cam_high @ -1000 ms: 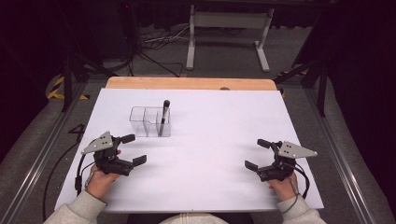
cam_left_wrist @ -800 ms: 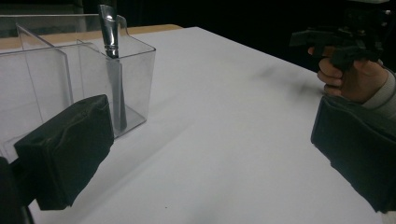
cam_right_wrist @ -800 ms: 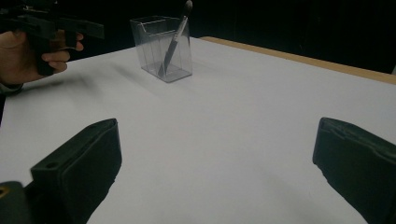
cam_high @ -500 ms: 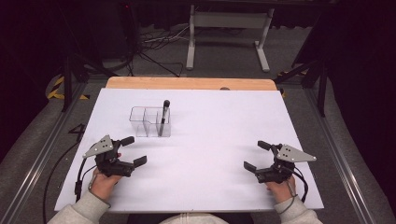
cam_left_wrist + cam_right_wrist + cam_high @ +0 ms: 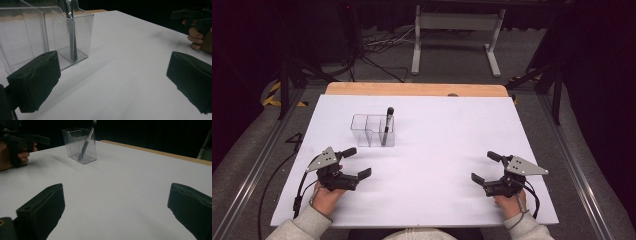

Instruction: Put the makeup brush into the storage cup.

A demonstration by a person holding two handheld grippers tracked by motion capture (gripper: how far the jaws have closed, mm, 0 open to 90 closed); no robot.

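A clear plastic holder [image 5: 372,130] with several compartments stands on the white table [image 5: 437,135], left of centre. A black-capped pen [image 5: 387,125] leans upright in its right compartment; the left gripper view shows the pen [image 5: 72,37] inside the holder [image 5: 37,37], and the right gripper view shows the pen [image 5: 86,142] in the holder [image 5: 80,145] too. My left gripper [image 5: 355,162] rests open near the front left, a short way in front of the holder, nothing between its jaws. At the front right, my right gripper [image 5: 486,166] is open and empty.
A wooden strip [image 5: 412,89] edges the table's far side. Beyond it stand a white metal stand [image 5: 452,35] and cables [image 5: 372,45] on the floor. Metal rails [image 5: 262,150] run along both table sides.
Both hands have drifted slightly toward the front edge of the table. The holder and pen have not moved.
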